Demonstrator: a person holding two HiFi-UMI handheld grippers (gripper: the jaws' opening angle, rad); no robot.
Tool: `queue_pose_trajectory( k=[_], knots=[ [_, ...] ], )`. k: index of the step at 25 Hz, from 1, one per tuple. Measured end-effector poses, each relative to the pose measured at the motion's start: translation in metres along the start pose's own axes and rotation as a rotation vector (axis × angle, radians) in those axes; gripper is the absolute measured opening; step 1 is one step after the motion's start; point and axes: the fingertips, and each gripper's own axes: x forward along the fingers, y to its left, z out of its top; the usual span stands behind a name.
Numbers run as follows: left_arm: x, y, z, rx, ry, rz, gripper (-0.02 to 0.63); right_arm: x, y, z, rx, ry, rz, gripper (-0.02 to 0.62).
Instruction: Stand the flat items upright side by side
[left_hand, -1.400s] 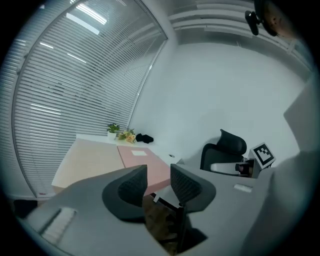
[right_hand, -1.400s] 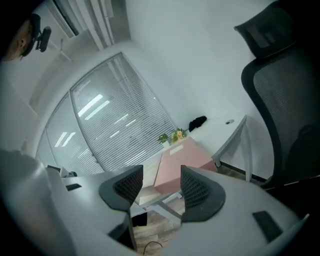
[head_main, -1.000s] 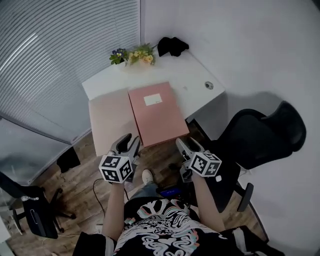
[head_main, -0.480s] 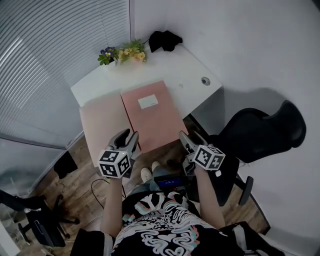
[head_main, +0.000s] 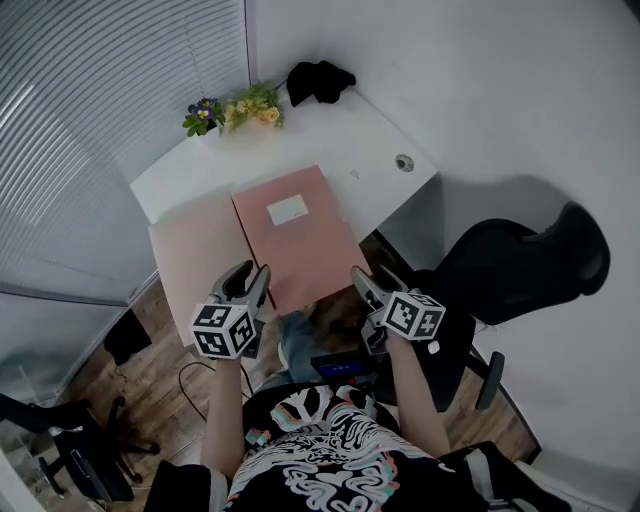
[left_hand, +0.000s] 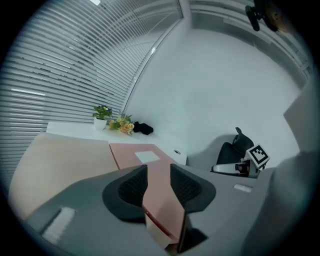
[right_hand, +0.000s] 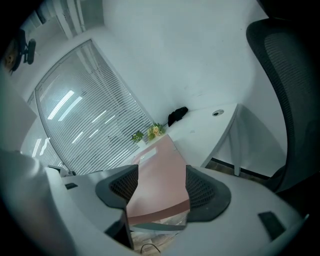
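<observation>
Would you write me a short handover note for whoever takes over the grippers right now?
Left gripper: open, empty, at the near edge where the two folders meet.
Right gripper: jaws have just been opening, nothing between them, by the pink folder's near right corner.
Things: pink folder and beige folder lie flat side by side on the desk, near ends overhanging its edge.
Done: nothing stood up yet.
Left: stand both upright, side by side.

One pink folder (head_main: 298, 238) and one beige folder (head_main: 195, 258) are lying on one white desk (head_main: 370, 135). One bunch of flowers (head_main: 235, 108) and one black cloth (head_main: 318, 80) are sitting there too, and two black chairs (head_main: 520, 265) (head_main: 85, 462) are standing nearby.
</observation>
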Motion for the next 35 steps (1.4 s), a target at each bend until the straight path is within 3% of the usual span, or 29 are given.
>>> queue_pose_trajectory(
  k=[13,20,26,35],
  knots=[
    [0.011,0.011,-0.012,0.000,0.041,0.044,0.141,0.014,-0.031,-0.010,0.045,0.049,-0.031,0.307],
    [0.031,0.022,-0.022,0.106,0.139,0.070,0.146,0.030,-0.053,-0.020,0.128,0.088,-0.033,0.341],
    [0.048,0.020,-0.029,0.172,0.220,0.047,0.153,0.040,-0.066,-0.031,0.083,0.171,-0.032,0.350],
    [0.062,0.025,-0.044,0.247,0.350,0.055,0.153,0.054,-0.061,-0.049,0.208,0.287,0.144,0.345]
  ],
)
